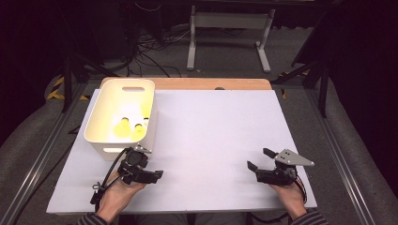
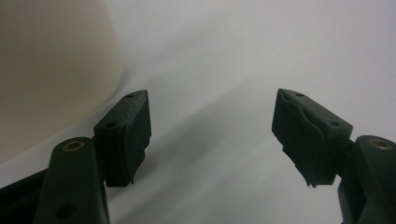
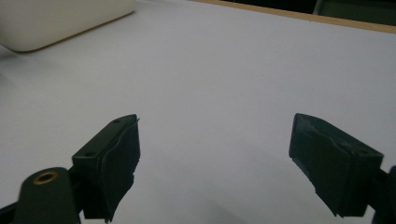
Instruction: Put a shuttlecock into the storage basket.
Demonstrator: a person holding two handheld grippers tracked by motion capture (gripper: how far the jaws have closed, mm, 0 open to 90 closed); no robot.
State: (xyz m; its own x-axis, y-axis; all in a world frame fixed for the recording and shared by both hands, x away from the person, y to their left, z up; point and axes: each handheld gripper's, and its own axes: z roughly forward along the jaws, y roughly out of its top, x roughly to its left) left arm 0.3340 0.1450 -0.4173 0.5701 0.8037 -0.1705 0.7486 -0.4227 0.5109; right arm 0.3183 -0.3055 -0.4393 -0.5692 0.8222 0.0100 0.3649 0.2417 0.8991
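My left gripper [image 1: 157, 174] sits just beside the white bin [image 1: 101, 137] at the tabletop's [image 1: 211, 131] left – jaws wide, nothing held; right gripper [image 1: 258, 158] likewise, well apart. Bin looks light, stiff plastic w/ slick walls – best taken by rim or handle slot.

White bin [image 1: 105, 129] holding yellow items, perhaps bottles [image 1: 132, 126], left tool [image 1: 149, 176] nearby

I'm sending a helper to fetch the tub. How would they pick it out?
Start at the white table and go to its far left corner. The cream plastic tub stands there, just beyond the left tongs. Alone on the table, it has handle slots and holds yellow objects.
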